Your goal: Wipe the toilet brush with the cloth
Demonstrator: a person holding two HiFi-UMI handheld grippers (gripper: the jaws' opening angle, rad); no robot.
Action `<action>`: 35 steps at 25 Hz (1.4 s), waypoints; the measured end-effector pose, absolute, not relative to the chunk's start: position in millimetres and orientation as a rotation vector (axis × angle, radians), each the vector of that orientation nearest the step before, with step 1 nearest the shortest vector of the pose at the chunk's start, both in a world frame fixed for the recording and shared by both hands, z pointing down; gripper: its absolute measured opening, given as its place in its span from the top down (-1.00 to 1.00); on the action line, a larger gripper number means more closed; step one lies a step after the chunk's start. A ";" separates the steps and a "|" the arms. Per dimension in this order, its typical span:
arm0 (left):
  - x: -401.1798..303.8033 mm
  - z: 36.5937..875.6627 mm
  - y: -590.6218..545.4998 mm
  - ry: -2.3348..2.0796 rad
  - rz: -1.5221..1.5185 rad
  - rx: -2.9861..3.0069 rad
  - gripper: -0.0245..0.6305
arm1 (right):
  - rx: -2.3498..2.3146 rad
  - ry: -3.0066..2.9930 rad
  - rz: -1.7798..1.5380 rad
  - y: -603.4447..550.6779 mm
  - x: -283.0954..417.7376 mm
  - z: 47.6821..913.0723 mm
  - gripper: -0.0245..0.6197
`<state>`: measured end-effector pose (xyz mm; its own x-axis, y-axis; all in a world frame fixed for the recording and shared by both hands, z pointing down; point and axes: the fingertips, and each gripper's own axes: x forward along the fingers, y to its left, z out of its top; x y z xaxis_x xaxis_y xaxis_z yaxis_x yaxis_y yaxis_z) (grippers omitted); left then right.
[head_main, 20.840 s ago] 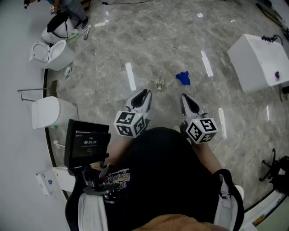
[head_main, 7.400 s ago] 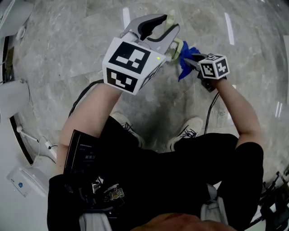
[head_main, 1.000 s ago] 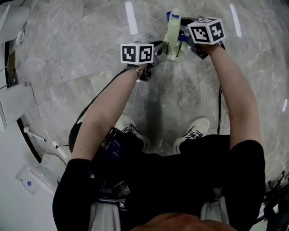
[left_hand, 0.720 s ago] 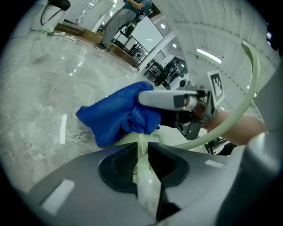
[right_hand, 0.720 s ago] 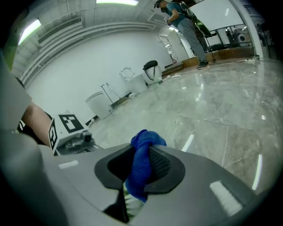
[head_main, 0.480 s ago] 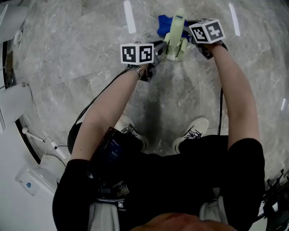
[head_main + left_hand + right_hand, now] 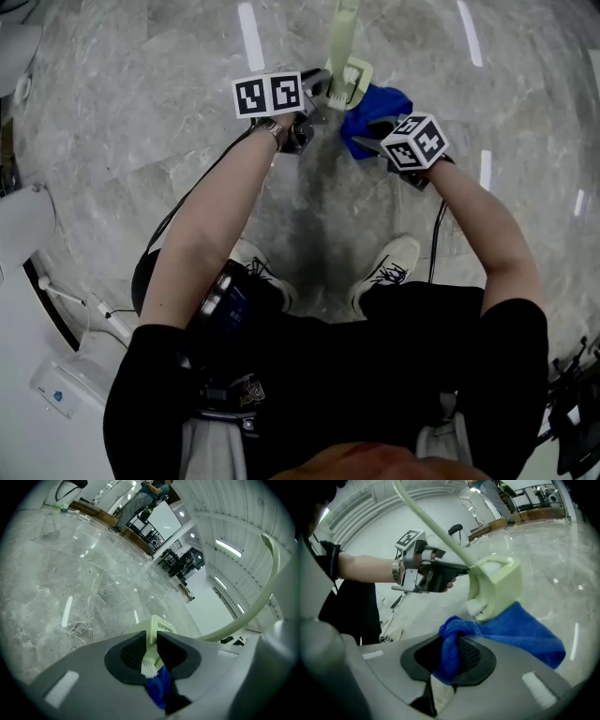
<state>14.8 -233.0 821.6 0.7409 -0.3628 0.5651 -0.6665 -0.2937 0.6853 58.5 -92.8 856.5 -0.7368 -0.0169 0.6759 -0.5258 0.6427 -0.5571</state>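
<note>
The left gripper (image 7: 317, 97), its jaws just eased slightly wider, clamps the pale green toilet brush (image 7: 343, 75) by its head. The right gripper (image 7: 364, 142) is pinched on the blue cloth (image 7: 377, 103), which touches the brush head from below.

The toilet brush (image 7: 345, 56) has its handle cut off at twelve o'clock in the head view; the right hand-held gripper (image 7: 366, 142) covers the cloth (image 7: 375, 103) at its five o'clock side.

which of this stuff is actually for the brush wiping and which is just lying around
For the job: pale green toilet brush; blue cloth.
Just around: white toilet at the floor's edge; small white box; person standing far off; dark chair.
</note>
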 end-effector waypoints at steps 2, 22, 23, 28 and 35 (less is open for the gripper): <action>19.2 821.3 -237.9 -0.795 0.362 1.902 0.67 | 0.476 -2.280 1.003 -101.8 29.7 845.9 0.71; 22.3 820.9 -247.4 -0.776 0.326 1.873 0.67 | 1.071 -2.026 1.110 -173.1 132.8 871.6 0.71; 22.9 821.0 -247.2 -0.775 0.325 1.872 0.67 | 1.148 -2.022 1.159 -190.4 139.2 867.2 0.71; 12.5 820.8 -251.2 -0.815 0.290 1.835 0.68 | 1.348 -2.073 1.330 -256.0 127.3 845.2 0.72; -5.4 820.8 -261.1 -0.840 0.274 1.808 0.68 | 1.347 -2.212 1.352 -292.0 103.6 823.5 0.72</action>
<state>-5.4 -261.1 820.8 0.7247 -0.4123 0.5521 -0.6586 -0.1787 0.7310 103.6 -292.0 823.5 -0.5560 -0.5888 0.5867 -0.7906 0.1569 -0.5919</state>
